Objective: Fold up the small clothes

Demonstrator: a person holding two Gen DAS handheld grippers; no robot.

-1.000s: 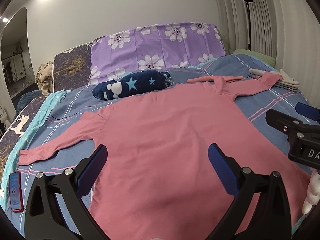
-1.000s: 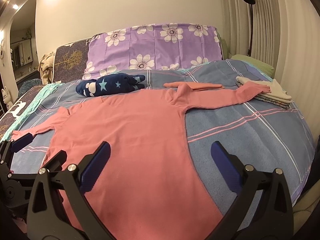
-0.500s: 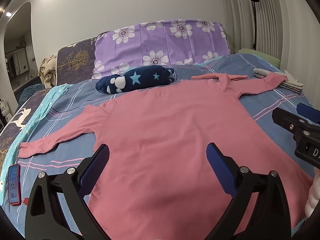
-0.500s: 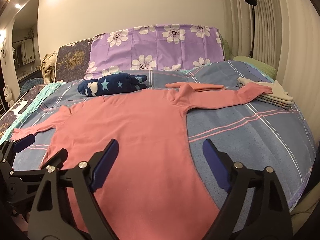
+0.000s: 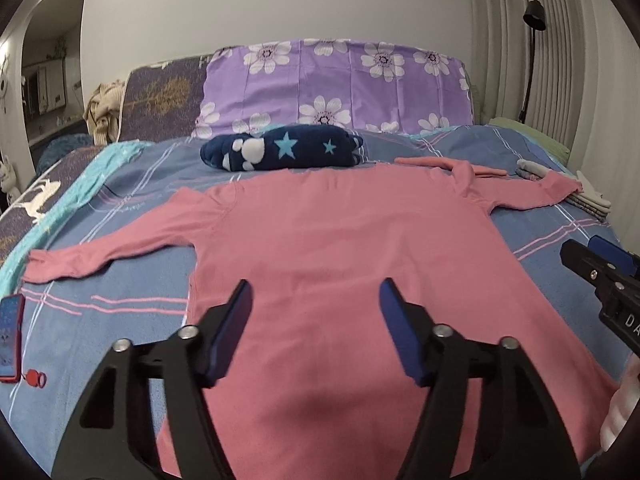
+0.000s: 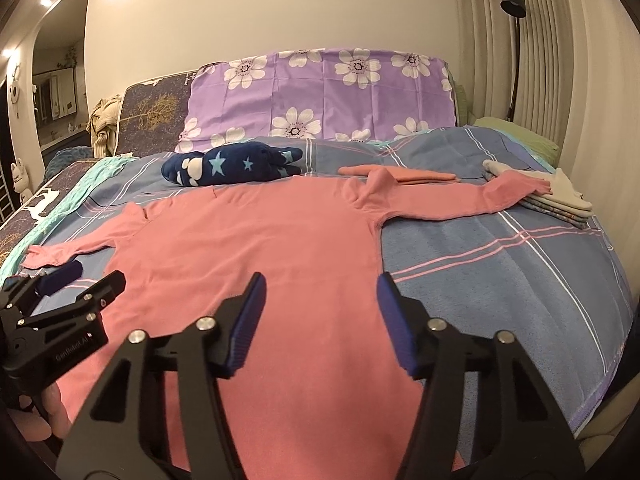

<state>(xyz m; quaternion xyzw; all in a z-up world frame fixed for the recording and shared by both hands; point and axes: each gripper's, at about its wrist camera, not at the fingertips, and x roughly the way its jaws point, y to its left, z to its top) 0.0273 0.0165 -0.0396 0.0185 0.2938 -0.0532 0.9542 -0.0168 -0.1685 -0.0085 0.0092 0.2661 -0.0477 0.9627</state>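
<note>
Pink long-sleeved top (image 5: 340,264), the garment to be folded, lies spread flat on the bed (image 6: 520,264), both sleeves stretched out sideways and its hem toward the cameras. Left sleeve cuff (image 5: 44,268) rests near a red phone (image 5: 10,338) at the bed's edge; right sleeve cuff (image 6: 528,186) lies over a small stack of folded cloths (image 6: 560,204). A second pink piece (image 6: 400,174) lies just beyond the shoulder line, and a navy star-print bundle (image 5: 280,152) sits between the top and the purple floral pillow (image 5: 340,84).

Left gripper (image 5: 316,328) hovers above the lower middle of the top, jaws parted and empty. Right gripper (image 6: 320,324) hovers over the right half of the body panel, likewise released and holding nothing. Each gripper appears at the margin of the other's view.

Change over the last second: the jaws of both grippers have narrowed noticeably while remaining apart, and both views have drawn slightly back from the cloth, so more of the bed shows. The garment itself has not shifted.

Interpretation: no fold has been made; the spreading stage appears complete, and the narrowing jaws suggest preparation for a pinch, probably at a sleeve or side edge.
</note>
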